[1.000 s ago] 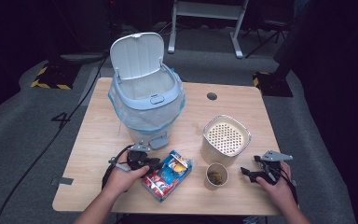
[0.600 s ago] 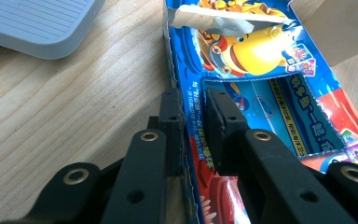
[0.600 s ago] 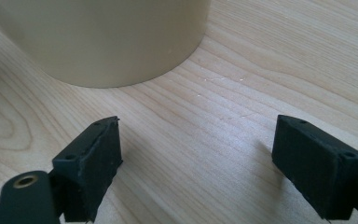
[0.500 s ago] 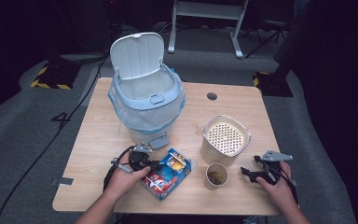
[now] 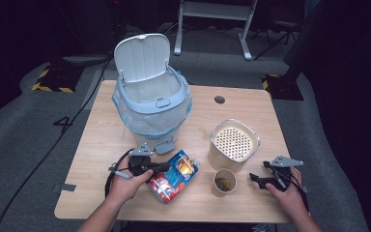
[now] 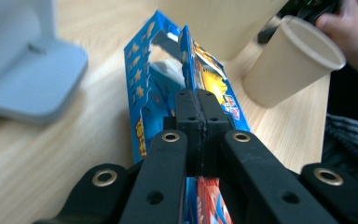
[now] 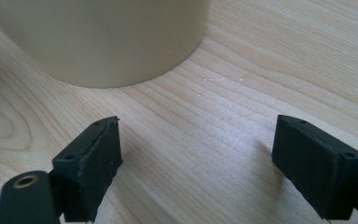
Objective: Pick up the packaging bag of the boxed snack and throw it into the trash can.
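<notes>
Left claw [image 6: 196, 109] is clamped on the snack box [image 5: 175, 175], pinching its torn flap where it lies on the desk [image 5: 96, 145] just in front of the open bin [image 5: 150, 101]. Lift it straight and level, keeping the pinch firm, to clear the paper cup [image 5: 223, 181] beside the box. Right claw [image 7: 196, 163] rests low with jaws apart, hand flat on the desk beyond the cup.

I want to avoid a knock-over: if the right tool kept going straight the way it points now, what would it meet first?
Probably the paper cup: the right tool, jaws open, points left at it across bare table. In its own view a beige wall stands just ahead; depth is unclear.
</notes>
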Available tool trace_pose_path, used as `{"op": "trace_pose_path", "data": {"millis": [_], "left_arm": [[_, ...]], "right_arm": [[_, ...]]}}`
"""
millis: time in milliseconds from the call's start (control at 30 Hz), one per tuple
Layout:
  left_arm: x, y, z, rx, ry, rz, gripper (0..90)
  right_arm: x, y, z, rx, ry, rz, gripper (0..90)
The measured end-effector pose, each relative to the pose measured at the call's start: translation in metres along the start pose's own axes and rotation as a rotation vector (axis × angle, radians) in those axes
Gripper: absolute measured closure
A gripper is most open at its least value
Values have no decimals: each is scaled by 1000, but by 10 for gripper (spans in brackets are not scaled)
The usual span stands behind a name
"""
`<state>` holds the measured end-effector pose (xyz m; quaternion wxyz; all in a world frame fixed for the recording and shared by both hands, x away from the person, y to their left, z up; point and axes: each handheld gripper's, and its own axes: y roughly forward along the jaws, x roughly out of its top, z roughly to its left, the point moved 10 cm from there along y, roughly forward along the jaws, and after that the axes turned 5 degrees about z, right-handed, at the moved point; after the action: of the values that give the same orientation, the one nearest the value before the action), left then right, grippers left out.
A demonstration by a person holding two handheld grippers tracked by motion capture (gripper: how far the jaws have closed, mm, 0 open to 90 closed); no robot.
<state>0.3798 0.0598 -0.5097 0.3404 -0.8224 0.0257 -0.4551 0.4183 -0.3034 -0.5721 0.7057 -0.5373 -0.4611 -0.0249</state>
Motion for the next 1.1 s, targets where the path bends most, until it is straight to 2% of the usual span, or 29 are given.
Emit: {"op": "trace_pose_path", "data": {"millis": [33, 133, 167, 233, 333, 467, 667, 833, 900, 967, 1100], "left_arm": [[0, 0, 0, 0, 0, 0, 894], [12, -11, -6, 0, 24, -58, 895], [18, -17, -9, 5, 42, -91, 895], [21, -20, -11, 6, 47, -103, 895], [32, -30, -16, 8, 69, -158, 895], [41, -38, -19, 19, 96, -191, 895], [67, -60, -25, 39, 147, -273, 895], [81, -72, -28, 45, 174, -306, 895], [91, -81, -30, 50, 196, -332, 895], [94, -83, -31, 51, 199, -342, 895], [114, -99, -38, 59, 242, -386, 895]], "right_arm": [[0, 0, 0, 0, 0, 0, 159], [0, 0, 0, 0, 0, 0, 159], [0, 0, 0, 0, 0, 0, 159], [0, 0, 0, 0, 0, 0, 159], [0, 0, 0, 0, 0, 0, 159], [0, 0, 0, 0, 0, 0, 159], [0, 0, 0, 0, 0, 0, 159], [0, 0, 0, 0, 0, 0, 159], [0, 0, 0, -2, -1, 1, 159], [0, 0, 0, -2, -1, 1, 160], [0, 0, 0, -2, -1, 1, 161]]}}
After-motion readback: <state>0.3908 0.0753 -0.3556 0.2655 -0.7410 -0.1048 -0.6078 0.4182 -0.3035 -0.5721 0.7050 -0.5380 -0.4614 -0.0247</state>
